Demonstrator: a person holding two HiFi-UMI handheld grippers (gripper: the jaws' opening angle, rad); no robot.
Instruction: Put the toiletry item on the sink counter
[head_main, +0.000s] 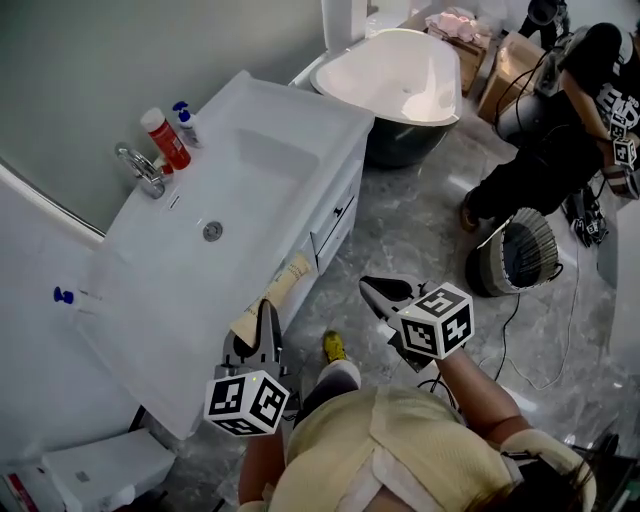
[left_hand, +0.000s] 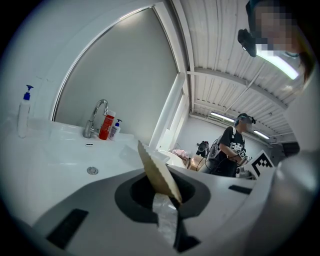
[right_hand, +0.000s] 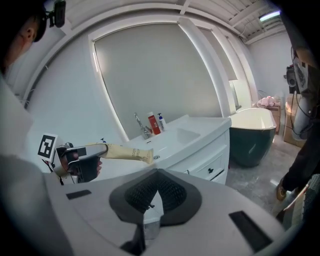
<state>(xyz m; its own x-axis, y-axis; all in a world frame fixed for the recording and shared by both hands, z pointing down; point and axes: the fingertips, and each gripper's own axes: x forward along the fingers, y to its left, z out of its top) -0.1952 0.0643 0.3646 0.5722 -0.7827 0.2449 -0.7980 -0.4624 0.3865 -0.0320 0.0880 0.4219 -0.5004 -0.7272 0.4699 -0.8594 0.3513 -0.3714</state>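
Grey marbled floor (head_main: 420, 220) over the right half. Along the left, a long white counter (head_main: 310, 105) with a basin sunk in its top and drawers beneath. Past its far end, a white tub (head_main: 400, 80) on a dark base. Top right, a person in black (head_main: 560, 130) among cables and boxes. Nearer, on the floor, a round ribbed object (head_main: 515, 255), hard to say what. At the bottom edge, the wearer's pale yellow shirt (head_main: 400, 450).

Now the tools. Left gripper (head_main: 262, 318), low by the counter's front: clamped hard on a cream tube (head_main: 287, 278), pads pressing one end. Tube pointing out ahead, far end just at the counter's front edge, in the air — not resting on the top. Right gripper (head_main: 385, 293), off to the right over the floor, well clear of the counter: jaws closed together, nothing between them.

Back on the counter, by the wall: chrome tap (head_main: 140, 168), red bottle (head_main: 165, 138) just beside it, small white pump bottle (head_main: 185, 122) with a blue top next along. At the counter's near end, another blue-topped bottle (head_main: 65, 296) — alone. Round drain (head_main: 212, 231) in the basin floor. Down by the cabinet foot, a yellow shoe (head_main: 334, 346).
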